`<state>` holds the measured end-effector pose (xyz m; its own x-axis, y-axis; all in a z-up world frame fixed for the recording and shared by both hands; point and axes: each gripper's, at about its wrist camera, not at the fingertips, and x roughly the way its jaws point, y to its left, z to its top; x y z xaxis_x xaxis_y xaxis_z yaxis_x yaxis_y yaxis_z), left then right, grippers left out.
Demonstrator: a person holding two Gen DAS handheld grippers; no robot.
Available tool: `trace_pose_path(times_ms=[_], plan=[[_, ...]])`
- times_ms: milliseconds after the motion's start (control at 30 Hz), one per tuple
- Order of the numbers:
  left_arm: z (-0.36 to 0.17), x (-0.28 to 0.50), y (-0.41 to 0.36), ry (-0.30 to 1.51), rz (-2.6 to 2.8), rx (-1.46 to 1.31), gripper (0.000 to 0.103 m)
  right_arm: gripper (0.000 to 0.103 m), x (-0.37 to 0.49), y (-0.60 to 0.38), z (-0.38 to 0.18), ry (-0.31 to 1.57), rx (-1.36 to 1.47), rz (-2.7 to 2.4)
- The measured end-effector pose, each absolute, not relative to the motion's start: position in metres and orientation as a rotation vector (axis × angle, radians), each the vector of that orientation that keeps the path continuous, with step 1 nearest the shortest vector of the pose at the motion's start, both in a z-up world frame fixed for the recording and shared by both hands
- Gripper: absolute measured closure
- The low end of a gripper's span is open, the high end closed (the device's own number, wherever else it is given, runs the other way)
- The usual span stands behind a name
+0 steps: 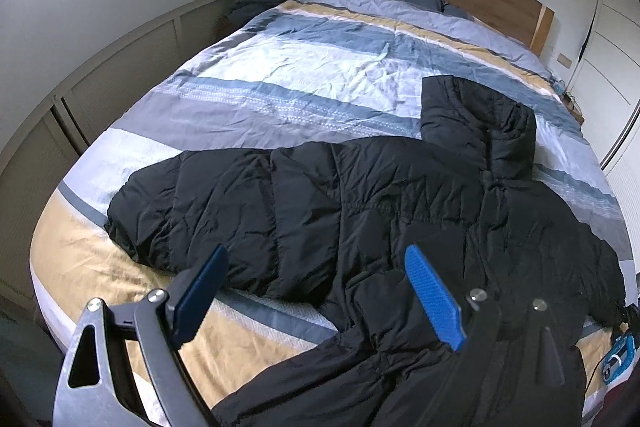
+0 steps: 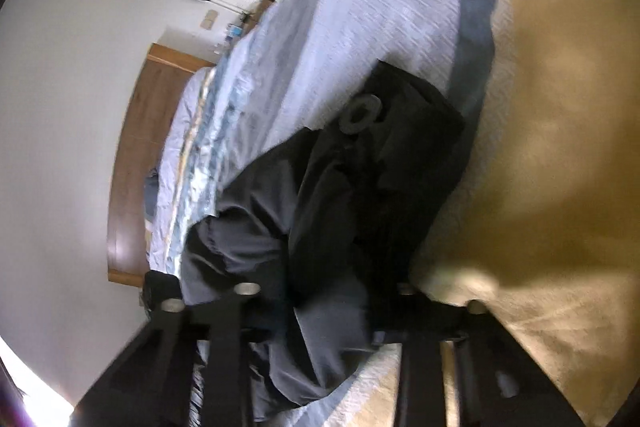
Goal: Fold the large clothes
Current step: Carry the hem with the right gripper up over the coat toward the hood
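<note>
Left wrist view: black quilted puffer jacket lengthwise across striped bed's foot edge, beneath left gripper, jaws wide; right gripper clamping jacket fabric.

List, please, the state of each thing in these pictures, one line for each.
Jacket: spread flat on the bed, not folded, hood up toward the headboard.
Left claw: open, above the jacket, holding nothing.
Right claw: fingers hidden by jacket fabric; open or shut, cannot tell.
Bed cover: spread out, wrinkled.
</note>
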<state>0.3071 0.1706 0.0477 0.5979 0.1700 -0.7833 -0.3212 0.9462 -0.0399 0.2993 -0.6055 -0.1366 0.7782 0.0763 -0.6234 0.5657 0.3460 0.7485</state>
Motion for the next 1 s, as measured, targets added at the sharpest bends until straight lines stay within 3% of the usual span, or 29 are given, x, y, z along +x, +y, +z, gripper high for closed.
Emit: trace_pose_path(times_ms=[167,633,1000], plan=[[0.058,0.300,0.166,0.860,0.270,-0.171,0.013,0.093,0.305,-0.602,-0.106,0.552,1.144,-0.273],[0.078,0.256,0.169,0.807,0.267,-0.172,0.012,0.094,0.335,-0.504,0.047,0.460,0.832,0.076],[0.069,0.215,0.191,0.805,0.259,-0.220,0.012,0.094,0.354,-0.364,0.083,0.565,0.613,0.334]])
